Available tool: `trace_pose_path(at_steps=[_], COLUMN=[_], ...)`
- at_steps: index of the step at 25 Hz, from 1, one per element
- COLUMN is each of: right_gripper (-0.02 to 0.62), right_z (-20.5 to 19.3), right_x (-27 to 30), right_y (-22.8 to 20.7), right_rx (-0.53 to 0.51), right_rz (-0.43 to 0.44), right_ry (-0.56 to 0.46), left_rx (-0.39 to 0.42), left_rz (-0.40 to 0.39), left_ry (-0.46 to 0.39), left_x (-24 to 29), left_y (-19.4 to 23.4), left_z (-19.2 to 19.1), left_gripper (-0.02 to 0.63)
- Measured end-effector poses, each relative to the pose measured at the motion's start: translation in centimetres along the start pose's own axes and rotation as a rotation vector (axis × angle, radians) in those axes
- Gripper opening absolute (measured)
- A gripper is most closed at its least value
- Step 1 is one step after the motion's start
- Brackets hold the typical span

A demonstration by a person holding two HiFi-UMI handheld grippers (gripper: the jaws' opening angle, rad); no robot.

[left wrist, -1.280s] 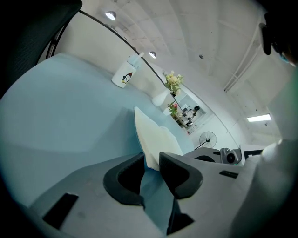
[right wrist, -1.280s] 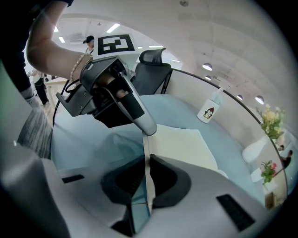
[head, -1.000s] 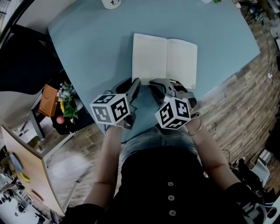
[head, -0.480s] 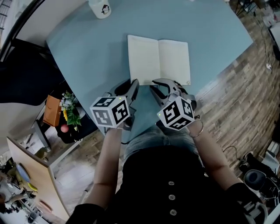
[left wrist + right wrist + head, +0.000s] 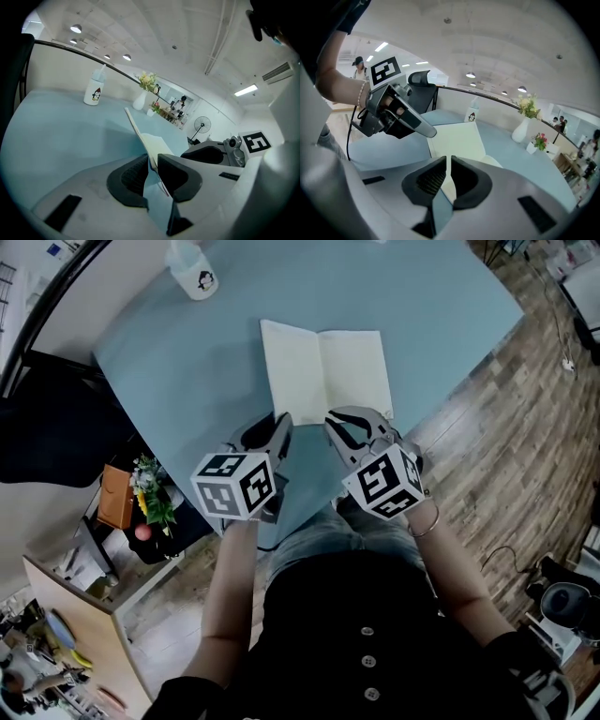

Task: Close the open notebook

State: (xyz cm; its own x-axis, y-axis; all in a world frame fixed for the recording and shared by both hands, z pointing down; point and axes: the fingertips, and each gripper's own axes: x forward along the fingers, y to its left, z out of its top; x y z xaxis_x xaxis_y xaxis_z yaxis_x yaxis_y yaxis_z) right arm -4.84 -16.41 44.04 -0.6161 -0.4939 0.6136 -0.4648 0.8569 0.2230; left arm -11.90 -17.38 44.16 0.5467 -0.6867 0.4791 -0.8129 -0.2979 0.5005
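Note:
The open notebook (image 5: 323, 371) lies flat on the pale blue table (image 5: 187, 371), its blank cream pages up. Both grippers hover just short of its near edge. My left gripper (image 5: 284, 420) is at the near left corner; its jaws have just been closing and now keep a narrow gap with nothing between them. My right gripper (image 5: 330, 418) is near the spine's near end, its jaws a thin slit apart and empty. The left gripper view shows the notebook (image 5: 145, 136) beyond the left gripper (image 5: 153, 157). The right gripper view shows the pages (image 5: 457, 138) ahead of the right gripper (image 5: 448, 159).
A white bottle with a penguin print (image 5: 192, 273) stands at the table's far left. A white vase of flowers (image 5: 524, 123) stands further back. The table's near edge (image 5: 281, 526) runs right at the person's lap. A low stand with flowers and a box (image 5: 141, 498) sits on the floor at left.
Both grippers have risen a little and rolled, their marker cubes turning. The left jaws look narrower than before. The notebook has stayed open and has not moved on the table.

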Motion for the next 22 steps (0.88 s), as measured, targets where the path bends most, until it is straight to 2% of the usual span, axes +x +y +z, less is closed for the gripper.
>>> trace_pose_path(at_steps=[6,14,22], right_gripper=[0.008,0.008,0.008], right_z=[0.1,0.4,-0.2], right_x=[-2.0,-4.2,-5.9], right_y=[-2.2,-3.9,-4.8], right_rx=[0.107,0.225,0.265], right_rz=[-0.057,-0.091,-0.113], right_ry=[-0.042,-0.116,-0.14], left_rx=[0.03,0.072,0.117], left_rz=[-0.016,-0.05,-0.067], left_ry=[-0.003,-0.016,-0.005], left_x=[0.4,1.0,1.6], left_y=[-1.2,-3.3,-4.9], left_z=[0.4,0.9,1.3], left_gripper=[0.061,0.058,0.058])
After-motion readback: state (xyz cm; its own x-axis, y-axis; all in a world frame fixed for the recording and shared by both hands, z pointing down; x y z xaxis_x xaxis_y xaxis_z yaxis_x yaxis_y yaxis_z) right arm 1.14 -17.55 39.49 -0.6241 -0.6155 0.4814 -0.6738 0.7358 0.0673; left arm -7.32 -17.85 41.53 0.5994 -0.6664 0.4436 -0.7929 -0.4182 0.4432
